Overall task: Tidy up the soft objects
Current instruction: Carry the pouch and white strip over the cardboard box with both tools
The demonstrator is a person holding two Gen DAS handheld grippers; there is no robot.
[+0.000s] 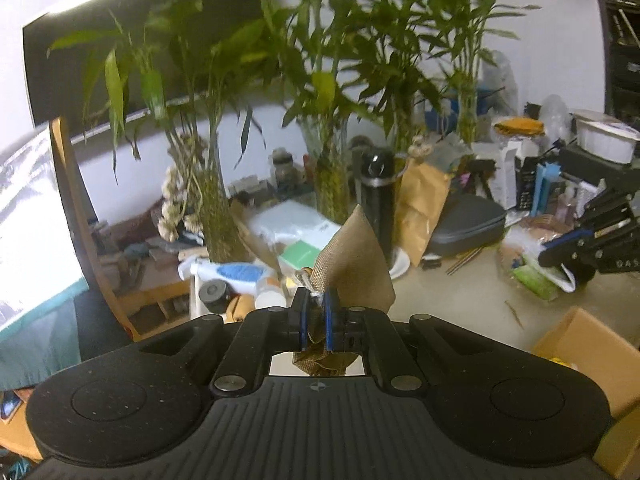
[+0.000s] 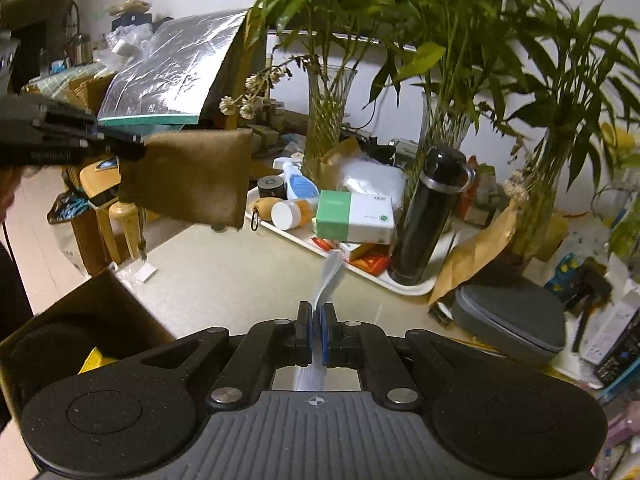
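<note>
Right wrist view: a brown pouch [image 2: 188, 176] is held aloft, clamped in the left tool [image 2: 120, 146]; a white plastic strip [image 2: 330, 276] is pinched by the right tool [image 2: 316, 320], with the open cardboard box [image 2: 60, 320] lying below-left, nearer the left hand.

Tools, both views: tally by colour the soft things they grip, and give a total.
Brown: 1, the fabric pouch in the left tool
White: 1, the thin sheet in the right tool
Total: 2
</note>
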